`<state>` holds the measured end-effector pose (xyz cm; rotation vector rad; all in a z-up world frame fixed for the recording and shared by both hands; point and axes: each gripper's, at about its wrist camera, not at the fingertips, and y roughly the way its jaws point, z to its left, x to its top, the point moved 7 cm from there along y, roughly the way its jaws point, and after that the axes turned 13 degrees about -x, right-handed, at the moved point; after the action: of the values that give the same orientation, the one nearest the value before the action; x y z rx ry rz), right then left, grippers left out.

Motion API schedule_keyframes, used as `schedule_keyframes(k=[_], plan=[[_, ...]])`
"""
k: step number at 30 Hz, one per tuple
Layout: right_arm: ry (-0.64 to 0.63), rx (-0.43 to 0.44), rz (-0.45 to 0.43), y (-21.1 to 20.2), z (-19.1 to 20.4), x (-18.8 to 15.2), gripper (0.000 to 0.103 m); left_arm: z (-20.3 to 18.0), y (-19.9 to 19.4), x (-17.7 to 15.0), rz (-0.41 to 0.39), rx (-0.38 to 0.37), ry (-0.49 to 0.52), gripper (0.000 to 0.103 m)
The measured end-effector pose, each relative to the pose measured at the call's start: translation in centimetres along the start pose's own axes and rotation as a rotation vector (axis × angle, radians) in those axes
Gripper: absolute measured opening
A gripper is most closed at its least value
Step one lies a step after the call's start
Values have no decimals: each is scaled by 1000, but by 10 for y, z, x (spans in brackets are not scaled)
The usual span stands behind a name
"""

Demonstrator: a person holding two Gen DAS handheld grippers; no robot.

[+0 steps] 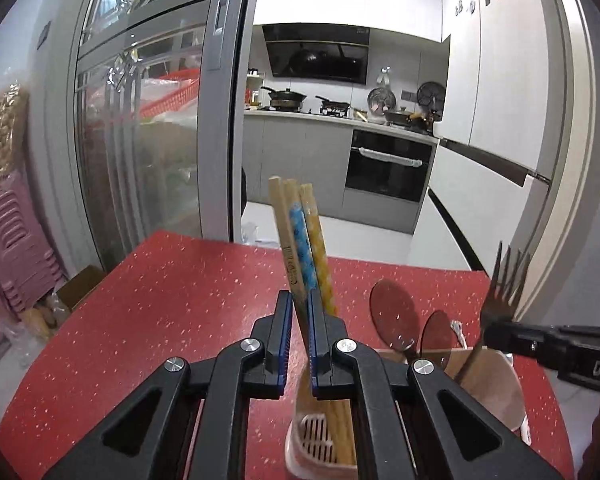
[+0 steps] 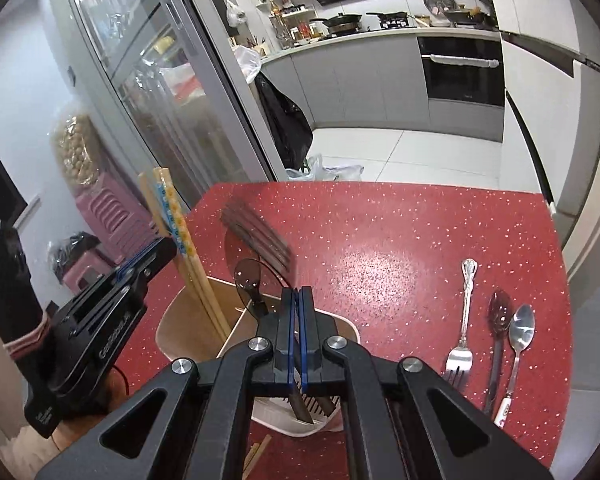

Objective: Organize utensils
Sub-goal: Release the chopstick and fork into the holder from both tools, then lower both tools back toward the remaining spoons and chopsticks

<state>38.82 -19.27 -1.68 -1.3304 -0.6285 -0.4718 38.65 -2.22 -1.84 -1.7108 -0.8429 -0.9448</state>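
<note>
On the red bench (image 2: 380, 240) stood a holder (image 2: 188, 320) with compartments. The left gripper (image 1: 300, 320) had its jaws clenched on chopsticks (image 1: 296, 240) whose lower ends sat inside the holder. The right gripper (image 2: 299, 320) pinched dark forks (image 2: 260, 236) above it. A fork (image 2: 462, 320) and two spoons (image 2: 518, 340) lay to the right.

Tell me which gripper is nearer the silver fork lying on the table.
Right. The right gripper, shut on dark forks over the holder, has the silver fork just to its right; the left gripper is beyond the holder.
</note>
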Motion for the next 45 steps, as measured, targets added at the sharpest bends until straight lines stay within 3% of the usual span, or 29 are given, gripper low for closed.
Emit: schedule_keyframes(k=[9,10,12,14,28,40,42,43,44,45], plan=[[14,-11,8,-7,-1,2,7,4,-17,0,29,1,-37,31],[21,-9,5,-10,-2,2,13,4,-19,-1,32,2,-39,31],[34,-6,-7,-18,-4,1,38,3,-24,-1,36,1,-41,31],[47,-5,-28,-27,-6,1,46,1,-27,-3,40,4,-38,31],[93,19,-32,-76,-4,-42,48,0,-43,-9,85,14,-36,31],[107,24,-17,-95,-4,-70,52,0,-71,-4,61,-2,-43,31],[104,28,-12,-98,-1,-74,57,2,-79,-4,54,-10,-53,92],[104,31,-9,-99,1,-77,59,4,-85,-4,44,-6,-68,103],[103,33,-6,-100,3,-80,67,5,-91,-5,9,-4,-68,103],[100,34,-1,-101,4,-84,80,5,-96,-5,-1,-11,-59,103]])
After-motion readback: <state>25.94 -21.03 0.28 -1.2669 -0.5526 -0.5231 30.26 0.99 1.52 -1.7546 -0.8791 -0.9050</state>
